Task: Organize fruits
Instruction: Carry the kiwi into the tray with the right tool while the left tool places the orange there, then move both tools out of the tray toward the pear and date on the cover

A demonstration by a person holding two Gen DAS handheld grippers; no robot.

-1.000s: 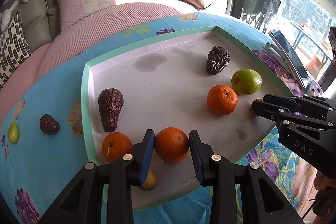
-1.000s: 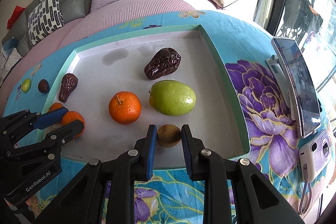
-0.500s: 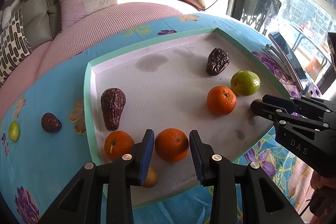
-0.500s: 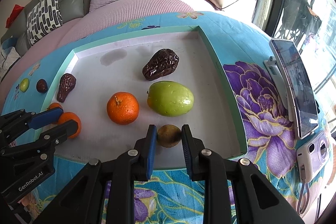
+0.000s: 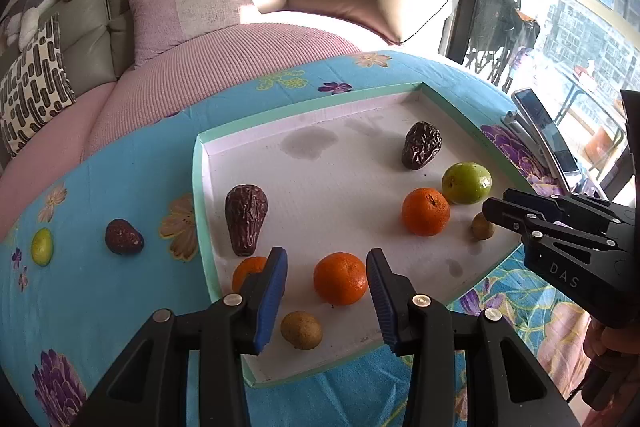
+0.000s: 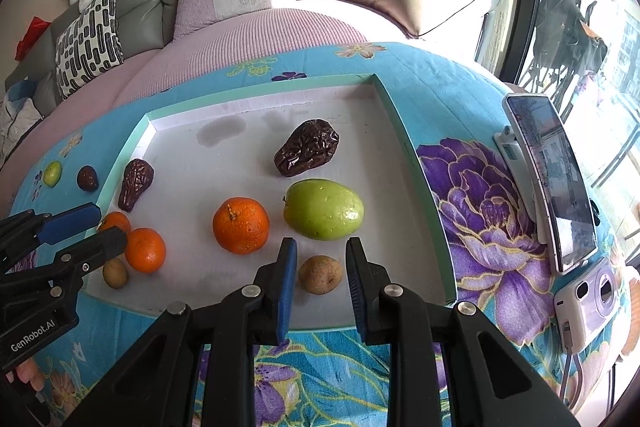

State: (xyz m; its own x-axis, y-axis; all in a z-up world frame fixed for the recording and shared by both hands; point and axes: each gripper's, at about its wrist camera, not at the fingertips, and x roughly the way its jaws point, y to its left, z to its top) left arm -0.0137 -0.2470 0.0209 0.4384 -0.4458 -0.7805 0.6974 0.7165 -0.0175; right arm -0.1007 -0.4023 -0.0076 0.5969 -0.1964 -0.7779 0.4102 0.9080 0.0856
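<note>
Left gripper [image 5: 326, 293] brackets an orange [image 5: 340, 279], jaws parted with a gap either side; right gripper [image 6: 321, 269] likewise straddles a small brown fruit [image 6: 320, 274] — both inside the tray [image 6: 416, 163]. To lift cleanly, centre each fruit before closing — round fruit probably rolls.

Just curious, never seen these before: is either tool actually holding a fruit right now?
No. The left tool stands open around an orange, the right tool open around a small brown fruit; neither touches.
</note>
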